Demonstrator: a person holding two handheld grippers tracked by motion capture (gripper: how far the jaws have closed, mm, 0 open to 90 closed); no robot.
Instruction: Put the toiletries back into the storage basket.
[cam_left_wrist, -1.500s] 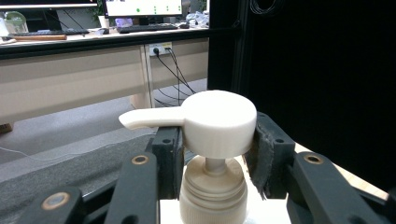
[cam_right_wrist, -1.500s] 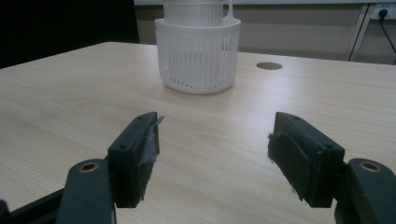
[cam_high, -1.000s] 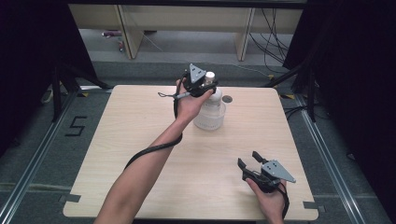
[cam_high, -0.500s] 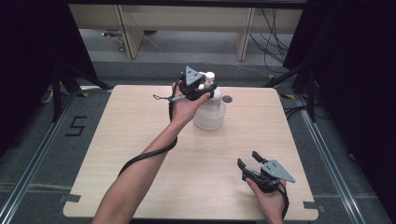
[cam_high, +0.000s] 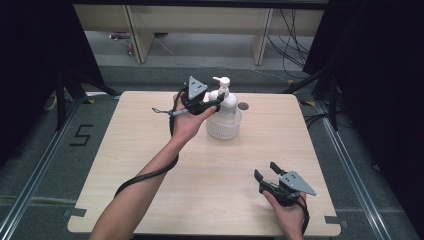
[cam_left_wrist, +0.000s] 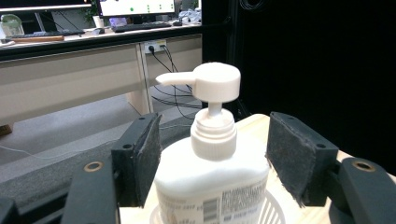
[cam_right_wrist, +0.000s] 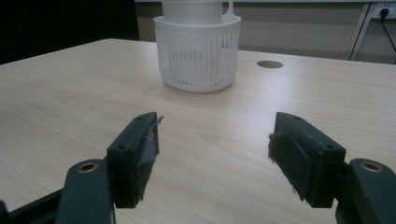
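Left gripper (cam_left_wrist: 212, 163) released, its jaws just opened wide, flanking the pump bottle (cam_left_wrist: 212, 177) without pressing it, bottle upright in white basket (cam_high: 223, 126) at table's (cam_high: 150, 150) far middle, right gripper (cam_right_wrist: 212, 144) spread wide, holding nothing, low over near right corner

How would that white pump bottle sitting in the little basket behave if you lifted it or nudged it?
The pump bottle looks full and opaque, so probably fairly heavy for its size. Its smooth plastic sides may be a bit slippery. Standing upright inside the ribbed white basket, it seems unlikely to tip from a nudge; the basket might slide along the wooden table.
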